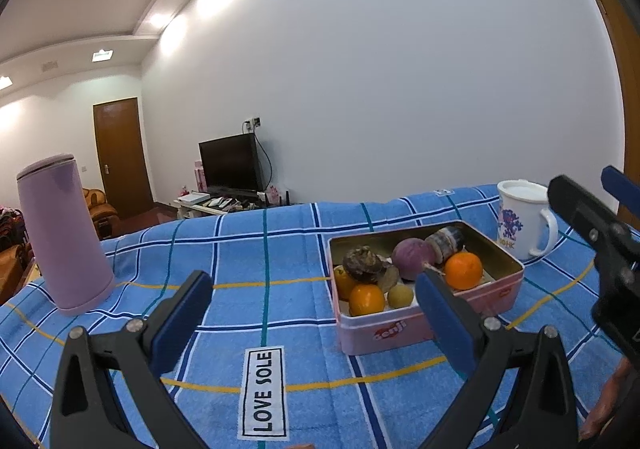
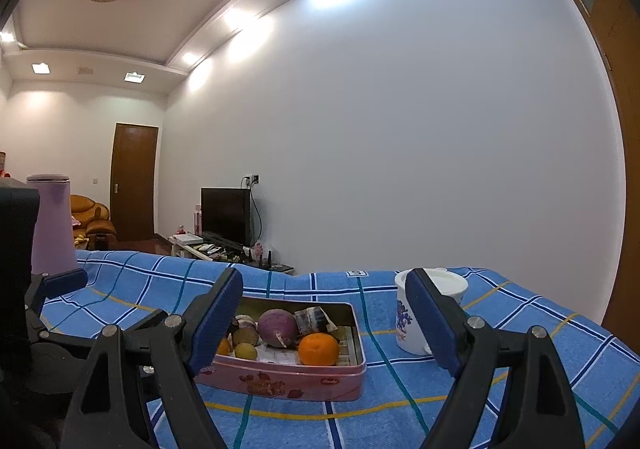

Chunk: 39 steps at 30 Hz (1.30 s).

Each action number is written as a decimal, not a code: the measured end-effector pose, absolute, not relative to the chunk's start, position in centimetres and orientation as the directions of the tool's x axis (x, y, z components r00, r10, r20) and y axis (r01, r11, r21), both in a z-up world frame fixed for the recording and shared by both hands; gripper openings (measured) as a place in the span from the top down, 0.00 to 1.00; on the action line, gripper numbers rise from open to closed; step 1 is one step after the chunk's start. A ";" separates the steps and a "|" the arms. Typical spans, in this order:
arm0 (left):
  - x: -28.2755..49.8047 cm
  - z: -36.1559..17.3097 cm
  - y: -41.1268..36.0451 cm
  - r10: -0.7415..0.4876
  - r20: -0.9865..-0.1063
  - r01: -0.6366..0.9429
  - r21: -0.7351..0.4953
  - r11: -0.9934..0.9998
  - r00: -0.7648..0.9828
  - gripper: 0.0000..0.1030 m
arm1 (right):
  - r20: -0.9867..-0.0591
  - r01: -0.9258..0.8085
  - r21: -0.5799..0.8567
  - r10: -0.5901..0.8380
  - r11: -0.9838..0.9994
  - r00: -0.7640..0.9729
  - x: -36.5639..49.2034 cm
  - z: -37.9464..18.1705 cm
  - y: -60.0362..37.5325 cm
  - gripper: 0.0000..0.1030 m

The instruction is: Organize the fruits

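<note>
A pink tin point(image 1: 492, 297) stands on the blue checked cloth, right of centre in the left wrist view. Inside lie an orange point(image 1: 463, 270), a second orange point(image 1: 366, 299), a purple round fruit point(image 1: 414, 259), a small yellow-green fruit point(image 1: 400, 295) and dark brownish pieces. My left gripper point(image 1: 316, 313) is open and empty, low over the cloth just left of the tin. My right gripper point(image 2: 324, 321) is open and empty too, level in front of the tin point(image 2: 280, 381). The orange point(image 2: 318, 349) and purple fruit point(image 2: 277, 327) show between its fingers.
A white mug point(image 1: 524, 225) with blue print stands behind the tin to the right; my right finger partly hides the mug point(image 2: 408, 329). A tall lilac flask point(image 1: 64, 233) stands at the cloth's left. A "LOVE SOLE" label point(image 1: 264, 393) lies near the front.
</note>
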<state>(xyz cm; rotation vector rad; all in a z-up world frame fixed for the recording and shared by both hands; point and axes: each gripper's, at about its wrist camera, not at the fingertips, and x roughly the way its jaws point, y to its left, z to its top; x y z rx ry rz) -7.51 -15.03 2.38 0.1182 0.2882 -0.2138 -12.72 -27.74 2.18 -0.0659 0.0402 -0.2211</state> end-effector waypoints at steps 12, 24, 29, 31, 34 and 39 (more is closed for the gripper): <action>-7.7 2.3 -14.8 -0.189 -0.288 0.221 0.080 0.972 0.939 0.00 | -0.053 0.200 -0.057 -0.203 0.978 0.978 -12.1 2.2 -28.1 0.18; -7.8 2.2 -14.7 -0.188 -0.289 0.219 0.081 0.972 0.939 0.00 | -0.071 0.201 -0.048 -0.204 0.979 0.977 -11.7 2.2 -28.4 0.18; -7.8 2.1 -14.7 -0.186 -0.294 0.217 0.077 0.973 0.938 0.00 | -0.071 0.201 -0.047 -0.204 0.979 0.976 -11.6 2.1 -28.5 0.17; -7.8 2.1 -14.7 -0.186 -0.296 0.217 0.076 0.973 0.937 0.00 | -0.072 0.201 -0.048 -0.204 0.978 0.976 -11.6 2.1 -28.5 0.17; -7.8 2.1 -14.6 -0.186 -0.297 0.217 0.074 0.973 0.937 0.00 | -0.073 0.203 -0.048 -0.206 0.978 0.976 -11.6 2.0 -28.5 0.17; -7.7 2.2 -14.6 -0.185 -0.297 0.216 0.075 0.973 0.937 0.00 | -0.073 0.206 -0.046 -0.209 0.978 0.975 -11.5 1.9 -28.6 0.17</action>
